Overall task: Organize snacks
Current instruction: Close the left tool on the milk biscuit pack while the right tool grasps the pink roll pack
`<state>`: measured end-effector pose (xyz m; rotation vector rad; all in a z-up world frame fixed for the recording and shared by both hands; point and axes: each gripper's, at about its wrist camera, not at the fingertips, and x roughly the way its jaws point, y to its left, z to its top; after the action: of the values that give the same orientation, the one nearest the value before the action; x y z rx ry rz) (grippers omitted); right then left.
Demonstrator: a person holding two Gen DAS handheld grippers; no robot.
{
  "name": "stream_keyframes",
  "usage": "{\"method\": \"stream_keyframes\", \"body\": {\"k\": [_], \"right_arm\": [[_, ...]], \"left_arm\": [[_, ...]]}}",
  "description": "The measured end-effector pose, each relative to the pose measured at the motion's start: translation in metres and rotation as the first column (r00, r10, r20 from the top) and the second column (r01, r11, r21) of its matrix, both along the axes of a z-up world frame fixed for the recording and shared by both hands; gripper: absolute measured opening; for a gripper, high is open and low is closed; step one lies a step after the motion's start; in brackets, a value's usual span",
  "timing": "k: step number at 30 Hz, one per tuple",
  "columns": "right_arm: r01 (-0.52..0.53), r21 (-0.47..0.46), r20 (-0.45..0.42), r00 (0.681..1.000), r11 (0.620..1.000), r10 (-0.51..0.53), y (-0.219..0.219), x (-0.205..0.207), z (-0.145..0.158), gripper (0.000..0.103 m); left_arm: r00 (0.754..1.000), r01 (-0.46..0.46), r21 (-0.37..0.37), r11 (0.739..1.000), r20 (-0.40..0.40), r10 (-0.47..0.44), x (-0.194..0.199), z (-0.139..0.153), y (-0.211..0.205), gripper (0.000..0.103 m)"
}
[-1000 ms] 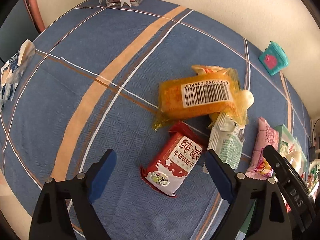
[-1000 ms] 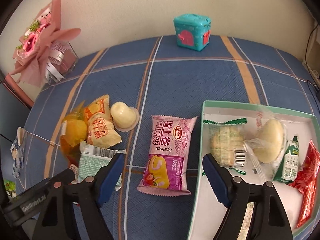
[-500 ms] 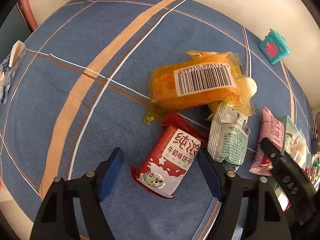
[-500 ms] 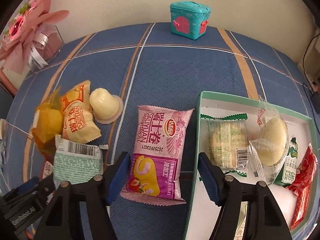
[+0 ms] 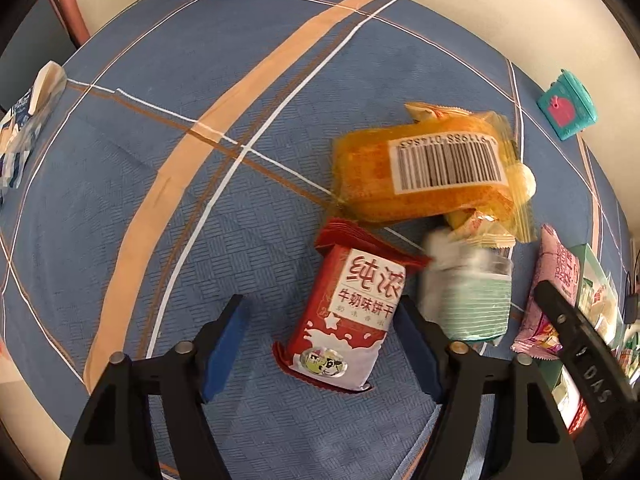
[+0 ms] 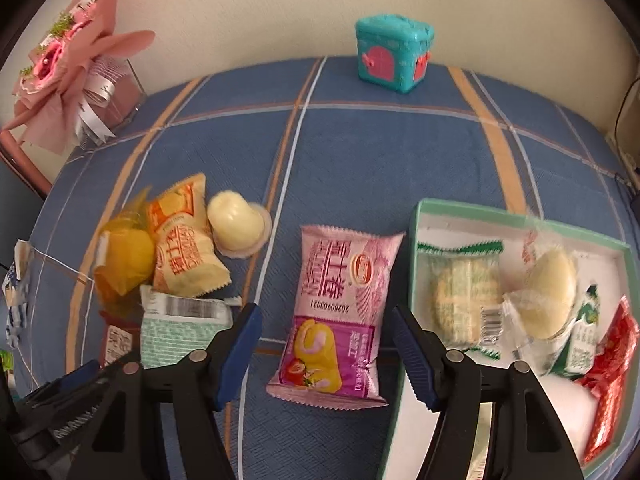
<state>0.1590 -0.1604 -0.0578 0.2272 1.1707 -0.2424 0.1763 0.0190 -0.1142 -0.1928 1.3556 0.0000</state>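
Note:
A red milk-biscuit packet (image 5: 348, 316) lies on the blue checked cloth between the fingers of my left gripper (image 5: 320, 302). Its jaws are closing: the right pad (image 5: 416, 340) is at the packet's edge, while the left pad (image 5: 226, 340) still stands clear of it. My right gripper (image 6: 326, 310) is open and points down over a pink strawberry cake packet (image 6: 340, 308), one finger on each side and neither touching. To the right is the green-rimmed box (image 6: 520, 220), which holds several wrapped snacks.
Behind the red packet lie an orange cake packet (image 5: 424, 176), a blurred green-white packet (image 5: 468, 300), an orange-yellow packet (image 6: 182, 248) and a jelly cup (image 6: 236, 224). By the wall stand a teal toy box (image 6: 392, 56) and a pink bouquet (image 6: 68, 64).
My left gripper has sunk over the red packet and its jaws have narrowed around it. The green-white packet has shifted. The right jaws have narrowed slightly around the pink packet.

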Motion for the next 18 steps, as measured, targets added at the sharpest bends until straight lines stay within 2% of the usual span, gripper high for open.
{"method": "stream_keyframes", "body": {"k": [9, 13, 18], "right_arm": [[-0.03, -0.008, -0.042, 0.999, 1.0, 0.03, 0.007, 0.002, -0.018, 0.049], [-0.044, -0.032, -0.045, 0.998, 0.999, 0.042, 0.011, 0.002, -0.019, 0.048], [-0.025, -0.006, -0.029, 0.999, 1.0, 0.025, 0.012, -0.008, -0.012, 0.044]], "left_arm": [[1.0, 0.005, 0.018, 1.0, -0.003, -0.005, 0.0, 0.0, 0.007, 0.058], [1.0, 0.009, 0.02, 1.0, -0.002, -0.009, -0.001, 0.005, 0.003, 0.043], [1.0, 0.012, 0.016, 1.0, -0.007, -0.012, -0.003, 0.006, 0.0, 0.041]]}}
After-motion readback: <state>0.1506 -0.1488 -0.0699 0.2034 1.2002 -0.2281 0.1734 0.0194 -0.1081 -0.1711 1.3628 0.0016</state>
